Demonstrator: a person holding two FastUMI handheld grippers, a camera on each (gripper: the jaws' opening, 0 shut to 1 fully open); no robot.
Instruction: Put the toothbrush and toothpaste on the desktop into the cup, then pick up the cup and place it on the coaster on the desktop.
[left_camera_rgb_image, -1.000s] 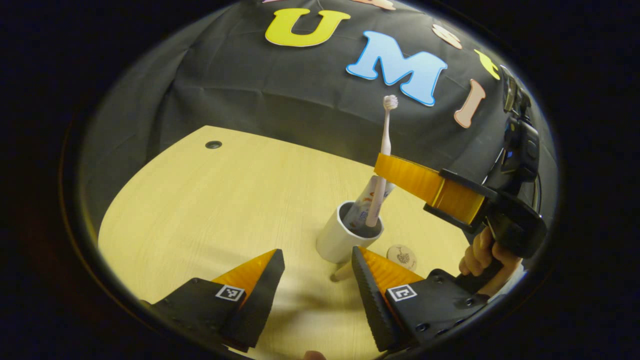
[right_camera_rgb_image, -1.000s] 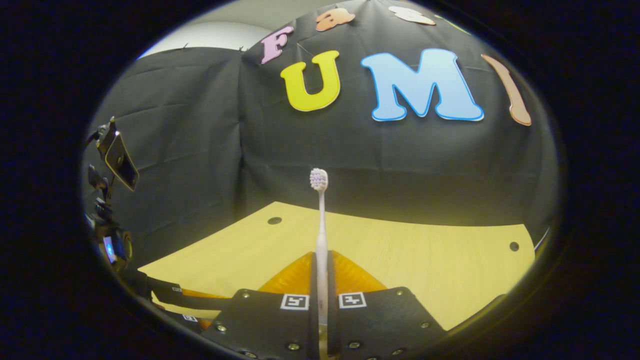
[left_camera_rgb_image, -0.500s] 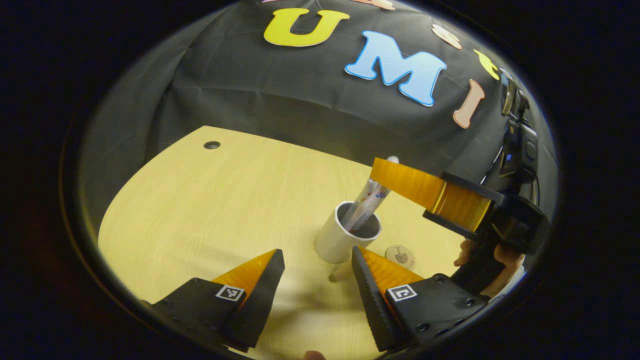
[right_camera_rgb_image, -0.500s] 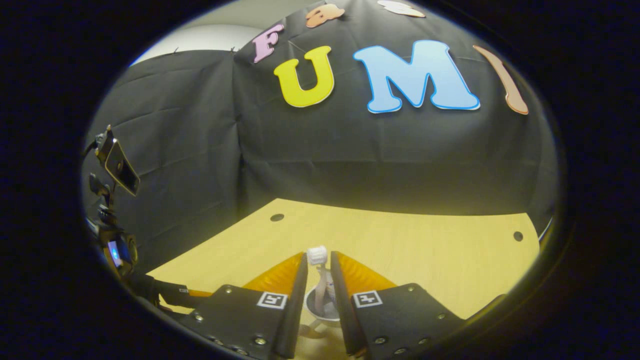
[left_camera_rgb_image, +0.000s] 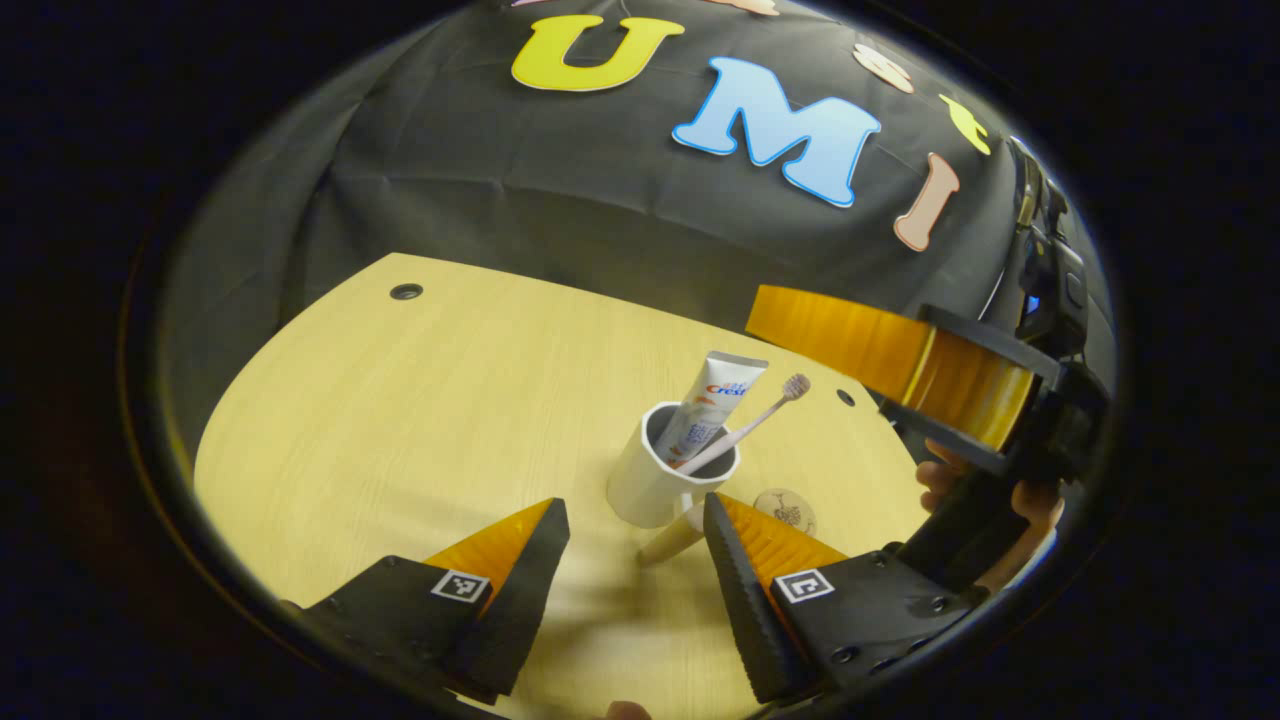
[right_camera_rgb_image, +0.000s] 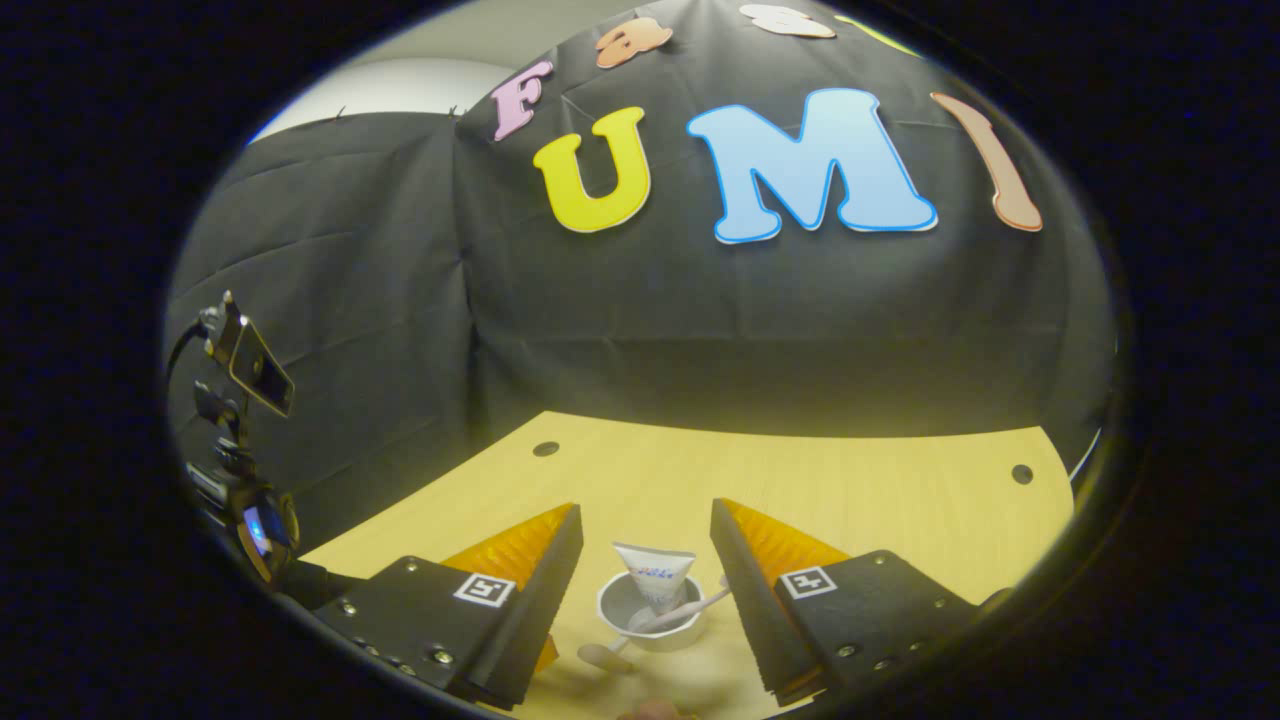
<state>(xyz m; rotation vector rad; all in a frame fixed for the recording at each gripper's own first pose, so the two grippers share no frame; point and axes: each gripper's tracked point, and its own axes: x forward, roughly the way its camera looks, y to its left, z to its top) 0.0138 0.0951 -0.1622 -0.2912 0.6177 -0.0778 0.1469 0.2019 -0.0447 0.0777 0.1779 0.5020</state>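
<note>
The white cup (left_camera_rgb_image: 660, 475) stands on the desk (left_camera_rgb_image: 420, 420) with the toothpaste (left_camera_rgb_image: 712, 398) upright in it and the toothbrush (left_camera_rgb_image: 745, 428) leaning across its rim. The coaster (left_camera_rgb_image: 785, 508) lies just beside it. The right gripper (right_camera_rgb_image: 645, 560) hangs above the cup, fingers apart, empty. The left gripper (left_camera_rgb_image: 635, 560) sits near the cup, also spread wide.

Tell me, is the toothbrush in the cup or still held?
In the cup. The toothbrush leans on its rim beside the toothpaste, and the right gripper is open above it.
</note>
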